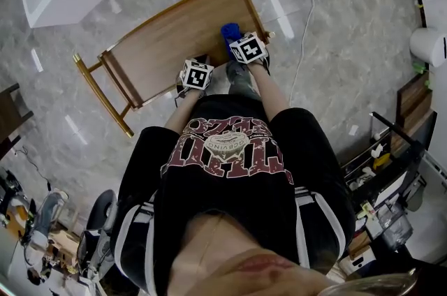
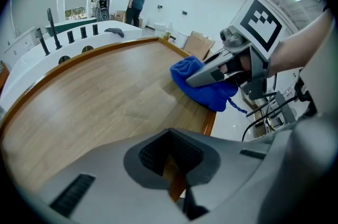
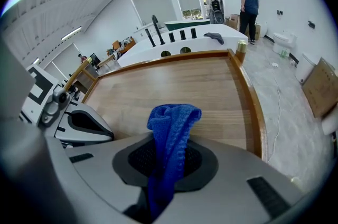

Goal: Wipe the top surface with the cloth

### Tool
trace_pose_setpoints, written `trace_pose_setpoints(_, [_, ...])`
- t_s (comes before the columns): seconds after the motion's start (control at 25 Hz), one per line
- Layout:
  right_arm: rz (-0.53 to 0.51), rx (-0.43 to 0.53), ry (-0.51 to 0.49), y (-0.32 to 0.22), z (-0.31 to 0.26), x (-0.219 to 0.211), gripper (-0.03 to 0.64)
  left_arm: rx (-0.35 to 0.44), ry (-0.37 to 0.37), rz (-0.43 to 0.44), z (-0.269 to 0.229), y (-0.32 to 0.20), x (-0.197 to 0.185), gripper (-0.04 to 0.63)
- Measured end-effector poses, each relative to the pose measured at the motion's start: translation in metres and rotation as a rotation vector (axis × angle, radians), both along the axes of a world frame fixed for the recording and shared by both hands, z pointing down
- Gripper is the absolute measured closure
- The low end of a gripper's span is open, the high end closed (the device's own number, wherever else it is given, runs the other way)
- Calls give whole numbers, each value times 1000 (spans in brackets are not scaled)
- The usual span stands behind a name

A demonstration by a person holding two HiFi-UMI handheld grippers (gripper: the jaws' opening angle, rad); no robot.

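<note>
Your right tongs point(image 3: 168, 165) clamp the limp blue terry cloth point(image 3: 173, 120) by its bunched fold, three o'clock on the brown wooden top point(image 1: 167, 43); left tongs point(image 2: 171, 167) closed, empty.

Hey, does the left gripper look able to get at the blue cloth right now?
Probably yes: the blue cloth sits at the tabletop's edge beside the left gripper, with only bare wood between. But the right gripper is shut on it, and the left gripper is shut too, so it would have to open first.
</note>
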State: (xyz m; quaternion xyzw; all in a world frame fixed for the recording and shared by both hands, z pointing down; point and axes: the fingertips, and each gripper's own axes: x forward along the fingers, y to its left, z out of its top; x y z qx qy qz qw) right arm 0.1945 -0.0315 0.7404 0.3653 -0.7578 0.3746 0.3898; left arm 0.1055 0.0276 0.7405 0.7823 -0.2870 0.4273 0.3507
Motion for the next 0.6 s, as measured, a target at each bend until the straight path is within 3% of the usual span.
trace_pose_setpoints(0.6, [54,43,84,-11,-3,54,558,8,-12,15,2,0,14,549])
